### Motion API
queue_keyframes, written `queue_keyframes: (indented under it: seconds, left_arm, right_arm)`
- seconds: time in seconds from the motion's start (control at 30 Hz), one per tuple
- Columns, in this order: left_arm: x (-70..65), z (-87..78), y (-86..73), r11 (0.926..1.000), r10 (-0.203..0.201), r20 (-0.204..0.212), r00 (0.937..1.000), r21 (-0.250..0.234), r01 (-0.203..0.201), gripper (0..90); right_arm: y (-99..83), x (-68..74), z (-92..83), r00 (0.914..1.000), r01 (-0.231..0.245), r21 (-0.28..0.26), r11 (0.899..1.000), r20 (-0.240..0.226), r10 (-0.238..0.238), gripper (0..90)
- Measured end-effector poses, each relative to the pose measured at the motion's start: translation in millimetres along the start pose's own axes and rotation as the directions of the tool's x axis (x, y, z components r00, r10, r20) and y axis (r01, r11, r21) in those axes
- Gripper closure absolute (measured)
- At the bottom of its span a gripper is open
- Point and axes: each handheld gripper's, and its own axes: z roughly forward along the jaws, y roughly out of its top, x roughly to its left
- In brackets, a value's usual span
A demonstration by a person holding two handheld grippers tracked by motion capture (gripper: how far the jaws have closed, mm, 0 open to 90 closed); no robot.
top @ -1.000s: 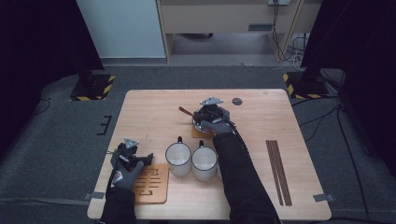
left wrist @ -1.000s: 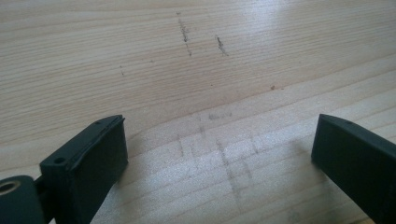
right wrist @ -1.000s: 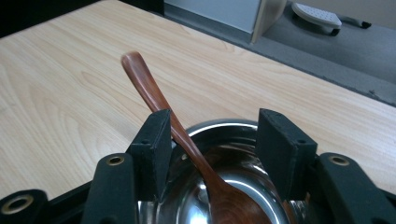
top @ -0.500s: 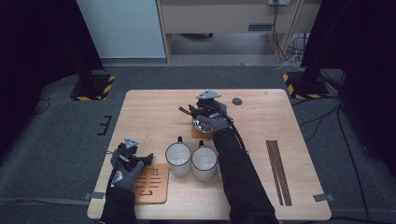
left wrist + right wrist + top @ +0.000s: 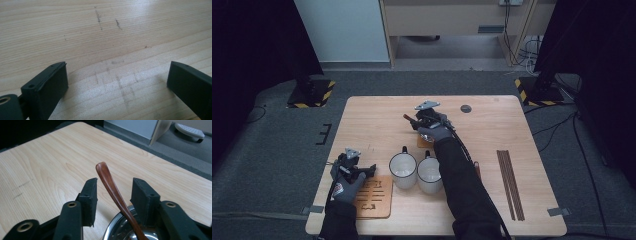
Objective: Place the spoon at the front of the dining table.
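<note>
While the left claw [image 5: 362, 170] rests wide open on the bench [image 5: 377, 120], the outstretched right claw [image 5: 113, 192] has been closing around the wooden spoon [image 5: 110, 185] propped in the steel bowl [image 5: 120, 230], pads not yet touching.

Two white ceramic mugs [image 5: 403, 169] are standing side by side near the front middle of the light wooden table [image 5: 512, 120], touching or nearly so, their handles pointing toward the far edge. A flat brown wooden trivet with cut slots [image 5: 373, 196] is lying just left of the mugs, close to the front edge. Several thin dark wooden sticks [image 5: 510, 184] are lying parallel near the right edge, running front to back. A small dark round disc [image 5: 466, 108] is sitting near the far edge. Strips of grey tape [image 5: 558, 211] are marking the front corners. Beyond, yellow-and-black striped blocks [image 5: 314, 94] are resting on the grey carpet.
</note>
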Motion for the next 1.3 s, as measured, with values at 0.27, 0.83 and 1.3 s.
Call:
queue_keyframes:
  seconds: [0.27,0.83,1.3]
  left_arm:
    - [0.0,0.0,0.0,1.0000,0.000,0.000,1.0000,0.000,0.000,2.0]
    - [0.0,0.0,0.0,1.0000,0.000,0.001,1.0000,0.000,0.000,2.0]
    - [0.0,0.0,0.0,1.0000,0.000,0.001,1.0000,0.000,0.000,2.0]
  right_arm:
    - [-6.4,-1.3,6.0,0.9997,-0.006,0.043,0.999,-0.025,0.007,66.5]
    - [-15.9,-7.6,16.9,0.9994,-0.035,0.094,0.995,-0.001,0.036,65.7]
    - [-18.4,-5.9,15.8,0.9989,-0.029,0.080,0.996,-0.034,0.032,66.2]
